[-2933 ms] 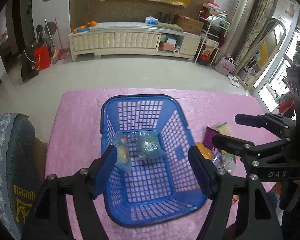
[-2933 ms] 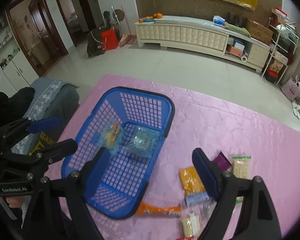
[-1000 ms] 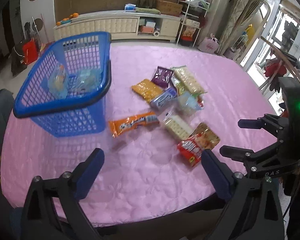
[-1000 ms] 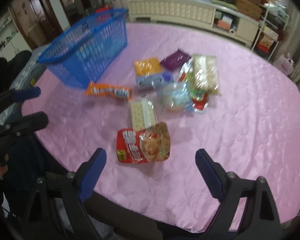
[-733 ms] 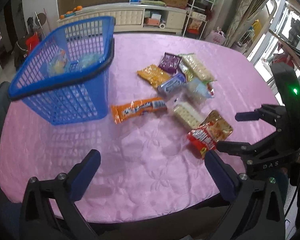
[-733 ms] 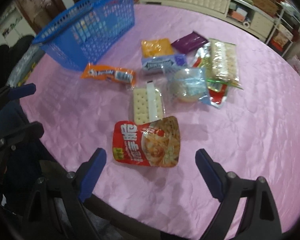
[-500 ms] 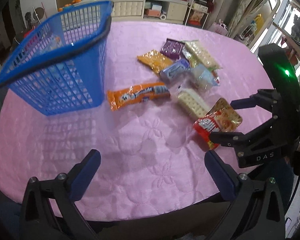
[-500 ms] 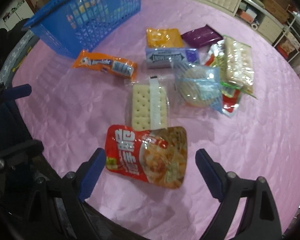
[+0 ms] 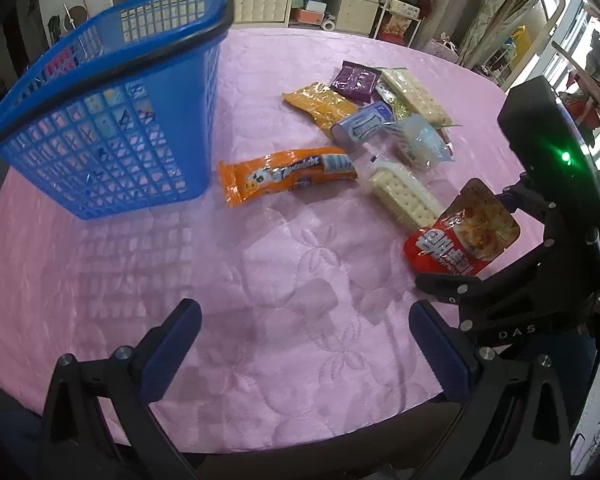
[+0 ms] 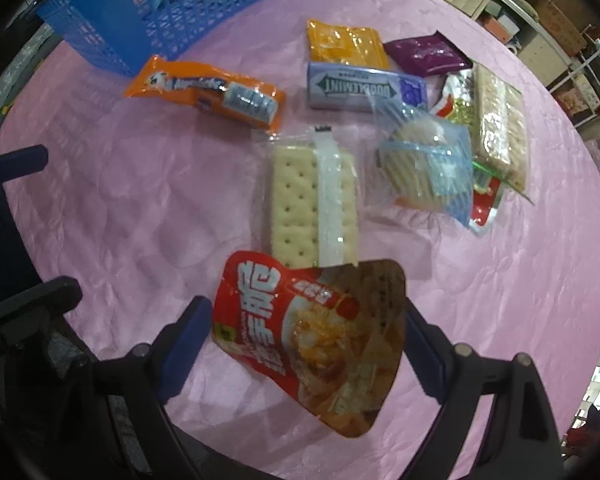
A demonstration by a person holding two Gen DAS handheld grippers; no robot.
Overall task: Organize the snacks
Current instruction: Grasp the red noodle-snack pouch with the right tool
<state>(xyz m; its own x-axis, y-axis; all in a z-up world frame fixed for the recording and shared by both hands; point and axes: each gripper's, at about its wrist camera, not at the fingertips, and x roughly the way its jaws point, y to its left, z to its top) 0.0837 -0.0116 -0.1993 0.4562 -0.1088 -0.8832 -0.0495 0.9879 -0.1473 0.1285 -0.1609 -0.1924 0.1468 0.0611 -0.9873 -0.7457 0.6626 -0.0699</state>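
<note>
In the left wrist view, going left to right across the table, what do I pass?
Blue basket → orange snack bar → clear-wrapped cracker pack → red pouch → right claw.

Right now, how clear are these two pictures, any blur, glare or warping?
Left wrist view: sharp; fisheye bends the blue basket; window glare at right. Right wrist view: dimmer, slightly soft; the red snack pouch between the right tongs looks smeared, and the pink tablecloth curves away.
</note>
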